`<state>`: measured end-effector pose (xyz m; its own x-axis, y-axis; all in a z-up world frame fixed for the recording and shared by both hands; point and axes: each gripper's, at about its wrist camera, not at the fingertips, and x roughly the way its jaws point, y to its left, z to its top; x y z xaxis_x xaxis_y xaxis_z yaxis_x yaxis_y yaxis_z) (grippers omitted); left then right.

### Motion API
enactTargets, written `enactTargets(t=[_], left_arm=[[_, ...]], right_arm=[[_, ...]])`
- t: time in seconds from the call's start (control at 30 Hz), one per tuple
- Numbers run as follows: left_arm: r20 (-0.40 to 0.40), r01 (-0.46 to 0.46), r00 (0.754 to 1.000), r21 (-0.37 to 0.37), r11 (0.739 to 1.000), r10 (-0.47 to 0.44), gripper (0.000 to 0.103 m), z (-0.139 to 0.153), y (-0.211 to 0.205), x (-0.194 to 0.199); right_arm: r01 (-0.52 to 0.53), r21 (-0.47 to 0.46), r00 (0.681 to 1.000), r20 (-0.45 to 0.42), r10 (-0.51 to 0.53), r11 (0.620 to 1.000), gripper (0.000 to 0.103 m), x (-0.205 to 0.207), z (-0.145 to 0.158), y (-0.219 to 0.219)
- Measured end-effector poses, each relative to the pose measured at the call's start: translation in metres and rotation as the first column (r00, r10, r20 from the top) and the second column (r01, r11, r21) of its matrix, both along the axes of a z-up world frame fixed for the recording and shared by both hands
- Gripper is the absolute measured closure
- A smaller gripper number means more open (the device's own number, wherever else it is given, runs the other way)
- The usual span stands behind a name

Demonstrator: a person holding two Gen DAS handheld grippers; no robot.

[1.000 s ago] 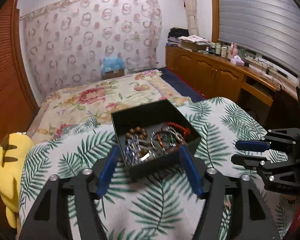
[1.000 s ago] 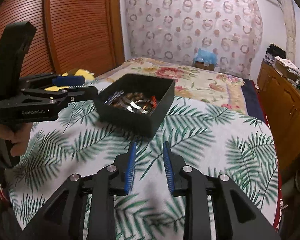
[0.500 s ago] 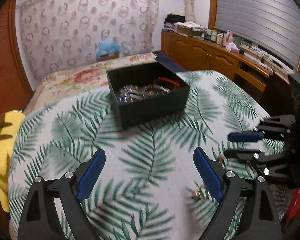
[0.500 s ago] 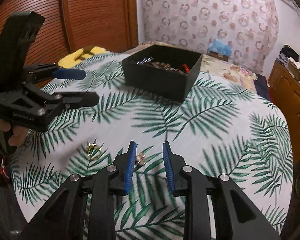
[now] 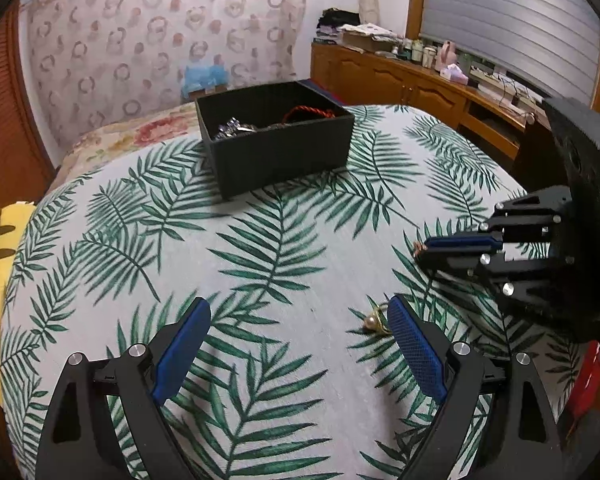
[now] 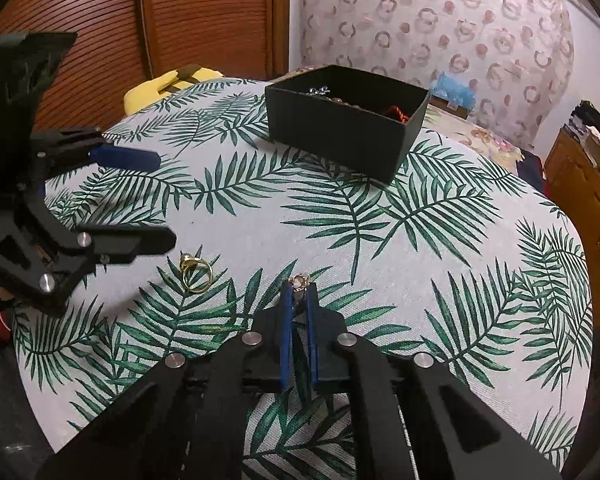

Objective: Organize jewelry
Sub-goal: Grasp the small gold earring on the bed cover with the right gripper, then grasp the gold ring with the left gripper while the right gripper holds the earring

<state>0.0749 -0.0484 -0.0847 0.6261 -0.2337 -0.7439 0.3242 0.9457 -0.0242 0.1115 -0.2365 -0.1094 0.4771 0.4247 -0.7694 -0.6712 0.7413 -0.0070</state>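
Your right gripper (image 6: 299,289) has just closed, pinching a small ring (image 6: 299,281) at its fingertips | your left gripper (image 5: 300,328) is spread wide, nothing between its fingers | gold pearl ring (image 6: 194,273) lies on the leaf-print cloth (image 6: 440,240) just beside its right finger | black box (image 5: 276,140) of jewelry sits well beyond.

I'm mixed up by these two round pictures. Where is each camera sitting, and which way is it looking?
Left wrist view: sits on the left tongs, looking forward and down over the leafy tablecloth at the black box; its own wide-open fingers show, with the right tongs at the right.
Right wrist view: sits on the right tongs, shut on a small ring; the left tongs show at the left.
Both share the box, the tablecloth and the gold ring.
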Motion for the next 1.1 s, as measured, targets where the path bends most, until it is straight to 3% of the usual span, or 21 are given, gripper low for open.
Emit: enactTargets(t=[0.53, 0.8, 1.0, 1.07, 1.1], left_arm=[[-0.016, 0.076, 0.997, 0.029, 0.997, -0.075, 0.017, -0.009, -0.026, -0.008], [-0.02, 0.119, 0.993, 0.073, 0.99, -0.118, 0.046, -0.014, -0.04, -0.01], [-0.014, 0.139, 0.99, 0.053, 0.989, -0.139, 0.062, -0.014, -0.041, -0.012], [-0.014, 0.143, 0.99, 0.048, 0.989, -0.142, 0.079, -0.013, -0.04, -0.012], [-0.015, 0.141, 0.99, 0.043, 0.989, -0.141, 0.08, -0.013, -0.038, -0.012]], right_arm=[[0.034, 0.051, 0.999, 0.015, -0.034, 0.998, 0.097, 0.001, 0.009, -0.016], [0.042, 0.048, 0.999, 0.011, -0.042, 0.998, 0.097, 0.001, 0.007, -0.02], [0.041, 0.049, 0.999, 0.01, -0.042, 0.998, 0.097, 0.0, 0.007, -0.02], [0.042, 0.049, 0.999, 0.01, -0.042, 0.998, 0.097, 0.001, 0.007, -0.02], [0.043, 0.049, 0.999, 0.009, -0.043, 0.998, 0.097, 0.0, 0.007, -0.02]])
